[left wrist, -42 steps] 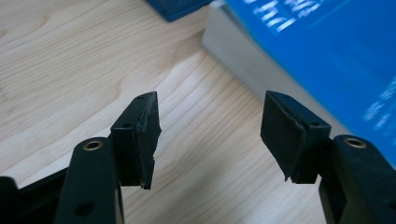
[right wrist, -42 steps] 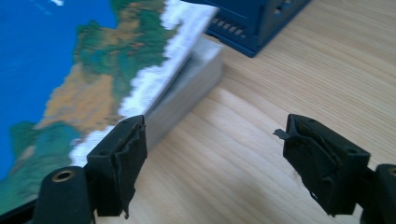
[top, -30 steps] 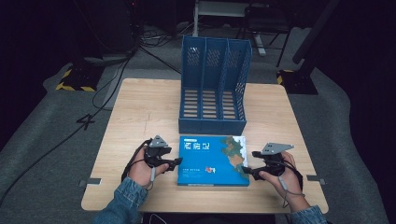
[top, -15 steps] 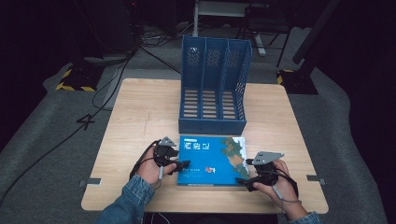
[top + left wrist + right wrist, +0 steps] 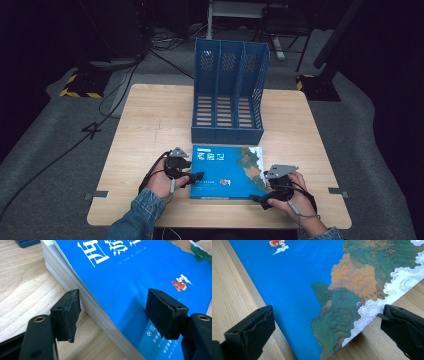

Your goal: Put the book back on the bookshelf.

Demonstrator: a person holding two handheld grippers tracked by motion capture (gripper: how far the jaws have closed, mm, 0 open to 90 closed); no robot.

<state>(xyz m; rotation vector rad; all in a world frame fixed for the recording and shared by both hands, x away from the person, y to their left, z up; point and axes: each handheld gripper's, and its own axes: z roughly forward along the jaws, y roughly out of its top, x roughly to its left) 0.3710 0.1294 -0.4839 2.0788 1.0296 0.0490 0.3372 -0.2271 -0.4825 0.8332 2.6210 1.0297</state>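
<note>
Blue book [image 5: 225, 171] flat on table [image 5: 150, 125], just before the file rack [image 5: 228, 90].
We see left gripper [image 5: 112, 315] agape astride its page edge, right gripper [image 5: 324, 332] agape astride a corner; the high view adds the rack.

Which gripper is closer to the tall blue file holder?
Left. The left gripper sits at the book's left edge, just below the file holder. The right gripper is farther down, at the book's bottom right corner.
</note>
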